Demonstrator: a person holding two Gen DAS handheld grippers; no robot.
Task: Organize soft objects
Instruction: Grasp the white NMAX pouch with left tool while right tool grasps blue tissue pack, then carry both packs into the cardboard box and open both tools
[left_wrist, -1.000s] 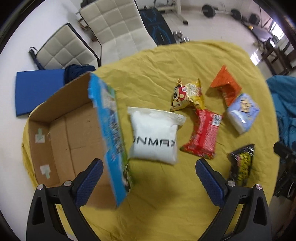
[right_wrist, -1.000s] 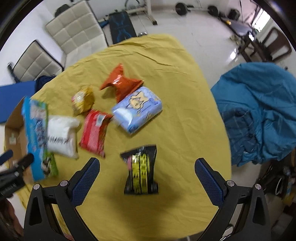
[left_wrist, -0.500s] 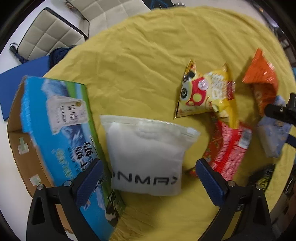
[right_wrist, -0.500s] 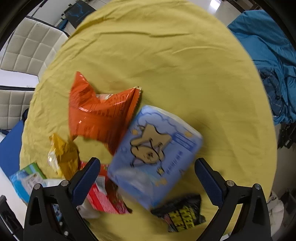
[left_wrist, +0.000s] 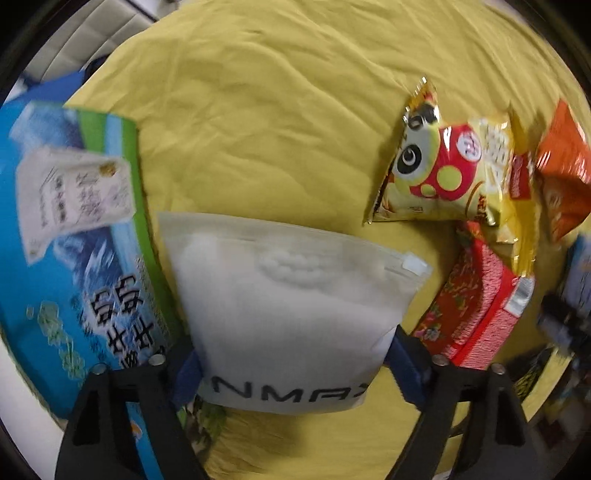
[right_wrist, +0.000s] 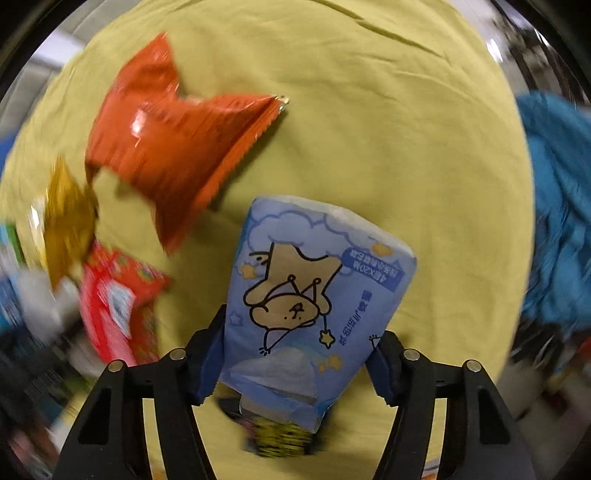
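Observation:
In the left wrist view my left gripper (left_wrist: 295, 373) has its blue pads pressed on both sides of a white zip pouch (left_wrist: 288, 295) printed "NMAX", which lies on the yellow cloth (left_wrist: 258, 110). In the right wrist view my right gripper (right_wrist: 299, 365) is shut on a light blue tissue pack (right_wrist: 314, 295) with a cartoon bear, held above a black and yellow packet (right_wrist: 280, 439).
A blue and green cardboard box (left_wrist: 74, 258) lies just left of the pouch. A yellow frog snack bag (left_wrist: 443, 166), a red packet (left_wrist: 480, 314) and an orange bag (right_wrist: 177, 140) lie between the grippers. Blue fabric (right_wrist: 557, 221) lies off the table's right edge.
Both grippers dropped down to the table and closed, the left on the white pouch and the right on the blue tissue pack.

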